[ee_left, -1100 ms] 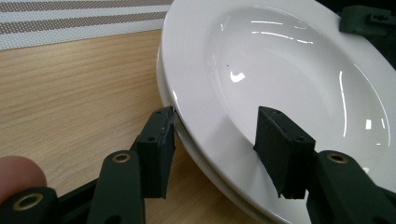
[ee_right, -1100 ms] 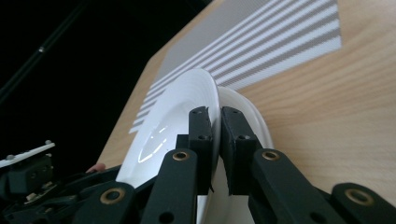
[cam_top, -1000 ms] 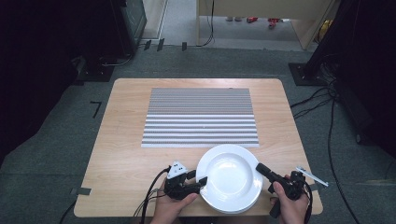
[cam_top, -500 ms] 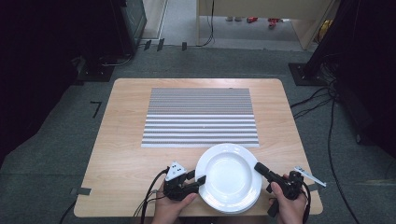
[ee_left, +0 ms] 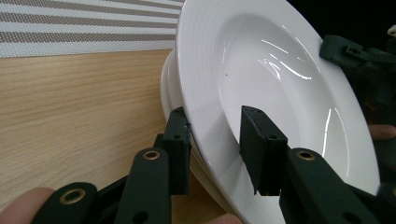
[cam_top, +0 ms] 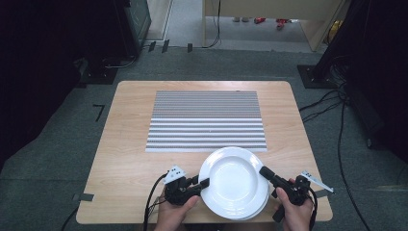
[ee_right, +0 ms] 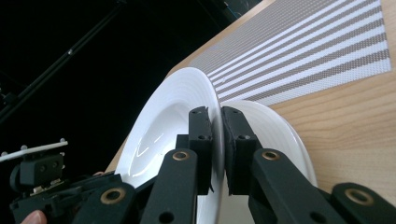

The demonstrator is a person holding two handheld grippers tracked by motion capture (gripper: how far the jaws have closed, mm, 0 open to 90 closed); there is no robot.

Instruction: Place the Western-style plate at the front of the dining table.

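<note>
A white deep plate (cam_top: 234,180) (ee_left: 280,84) (ee_right: 173,112) is held slightly tilted over a stack of similar plates (cam_top: 257,211) (ee_right: 273,135) (ee_left: 167,88) near the table's front edge. My left gripper (cam_top: 206,182) (ee_left: 215,135) grips its left rim, one jaw under the rim and one on the inner slope. My right gripper (cam_top: 263,172) (ee_right: 217,116) is shut on the right rim, jaws pressed to both faces. A hand holds each gripper at the bottom of the high view.
A grey-and-white striped placemat (cam_top: 207,120) lies in the middle of the wooden table (cam_top: 125,159), just beyond the plates. Cables trail from both grippers over the front edge. Dark equipment and floor cables surround the table.
The held plate has shifted very slightly left and away from me, with both grippers moving along with it. Nothing else has moved.
</note>
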